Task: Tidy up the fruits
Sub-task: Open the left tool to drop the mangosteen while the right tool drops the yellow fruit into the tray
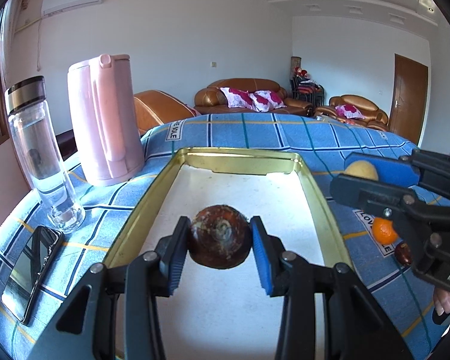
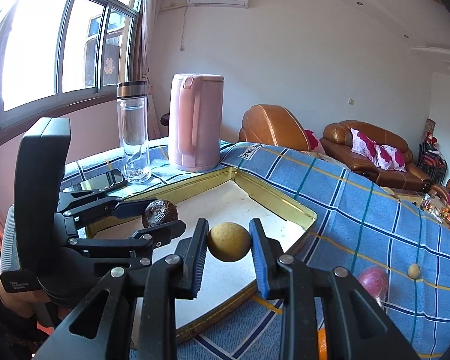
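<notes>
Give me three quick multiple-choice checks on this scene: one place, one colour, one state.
1. Where does the kettle stand?
A. inside the tray
B. on the cloth beside the bottle
C. on the sofa

2. What colour is the fruit in the right gripper?
A. yellow-brown
B. green
C. white

3. What is the left gripper doing?
A. hanging open, empty
B. gripping the phone
C. gripping a dark brown fruit over the tray

Answers: 1 B, it stands outside the rim; 2 A, plain between the pads; 3 C, pads press both sides.
</notes>
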`<action>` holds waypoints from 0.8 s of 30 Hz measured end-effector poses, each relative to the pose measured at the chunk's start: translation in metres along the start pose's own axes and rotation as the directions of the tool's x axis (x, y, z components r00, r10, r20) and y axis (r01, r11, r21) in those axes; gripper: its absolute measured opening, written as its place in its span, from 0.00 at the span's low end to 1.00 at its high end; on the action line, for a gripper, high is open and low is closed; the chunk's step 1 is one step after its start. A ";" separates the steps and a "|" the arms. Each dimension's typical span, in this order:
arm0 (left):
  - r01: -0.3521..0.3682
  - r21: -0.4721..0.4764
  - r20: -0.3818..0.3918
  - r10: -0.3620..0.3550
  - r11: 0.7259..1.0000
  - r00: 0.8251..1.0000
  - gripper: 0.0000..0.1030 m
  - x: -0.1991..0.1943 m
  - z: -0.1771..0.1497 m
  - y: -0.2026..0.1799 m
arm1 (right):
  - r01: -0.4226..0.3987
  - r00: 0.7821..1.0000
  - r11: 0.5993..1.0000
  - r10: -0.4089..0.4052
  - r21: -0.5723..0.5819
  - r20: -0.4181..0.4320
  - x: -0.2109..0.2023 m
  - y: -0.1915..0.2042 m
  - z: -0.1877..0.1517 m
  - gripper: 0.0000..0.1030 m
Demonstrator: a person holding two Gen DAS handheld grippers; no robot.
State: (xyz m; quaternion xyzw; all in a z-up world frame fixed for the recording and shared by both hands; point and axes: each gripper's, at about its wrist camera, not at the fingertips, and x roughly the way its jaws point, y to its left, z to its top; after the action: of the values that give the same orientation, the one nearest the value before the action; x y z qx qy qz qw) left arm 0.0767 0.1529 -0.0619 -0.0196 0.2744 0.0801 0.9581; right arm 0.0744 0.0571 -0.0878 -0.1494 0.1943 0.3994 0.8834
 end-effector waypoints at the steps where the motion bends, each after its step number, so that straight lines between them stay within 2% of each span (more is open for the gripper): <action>1: 0.001 -0.002 -0.012 -0.001 1.000 1.000 0.41 0.002 0.000 0.002 | -0.003 1.000 1.000 0.003 0.001 -0.005 0.002 0.000 -0.001 0.29; 6: -0.020 0.020 -0.043 0.021 1.000 0.999 0.41 0.010 0.000 0.005 | -0.027 0.999 0.999 0.028 0.027 -0.039 0.020 -0.005 -0.003 0.29; 24: -0.080 0.075 -0.113 0.089 0.994 0.990 0.41 0.024 -0.001 0.018 | -0.055 0.991 0.998 0.055 0.005 -0.119 0.058 0.011 -0.011 0.29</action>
State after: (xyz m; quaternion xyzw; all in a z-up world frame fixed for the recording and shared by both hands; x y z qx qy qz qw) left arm 0.0931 0.1744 -0.0754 0.0212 0.3329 0.1097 0.9363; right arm 0.0985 0.0973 -0.1255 -0.1665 0.2510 0.4139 0.8590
